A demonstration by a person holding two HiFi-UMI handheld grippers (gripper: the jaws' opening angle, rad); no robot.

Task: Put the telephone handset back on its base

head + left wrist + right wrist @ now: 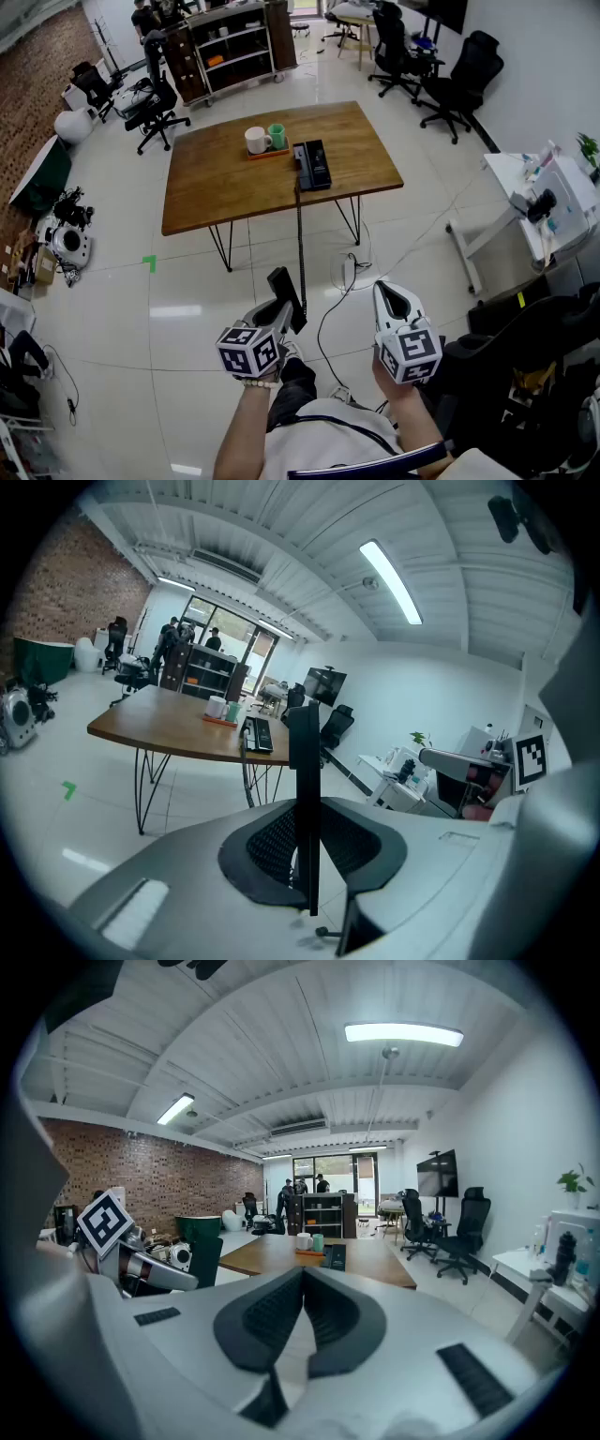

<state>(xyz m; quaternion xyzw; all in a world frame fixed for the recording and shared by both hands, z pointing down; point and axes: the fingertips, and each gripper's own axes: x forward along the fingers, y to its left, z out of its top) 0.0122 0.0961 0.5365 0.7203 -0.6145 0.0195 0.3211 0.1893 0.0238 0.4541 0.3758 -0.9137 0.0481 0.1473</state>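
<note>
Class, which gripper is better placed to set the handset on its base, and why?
Left: the left gripper is shut on the handset, whose cord runs to the base on the table. The right gripper is shut and empty.

Handset showing black, cord black too. Base showing black. Table glowing warm brown, wood-grained. Mug showing white, cup green, tray orange. Left gripper and right gripper showing pale grey shells, with cubes wearing black-and-white square markers. Floor shining white tile, green tape mark standing out. Brick wall showing red-brown.
</note>
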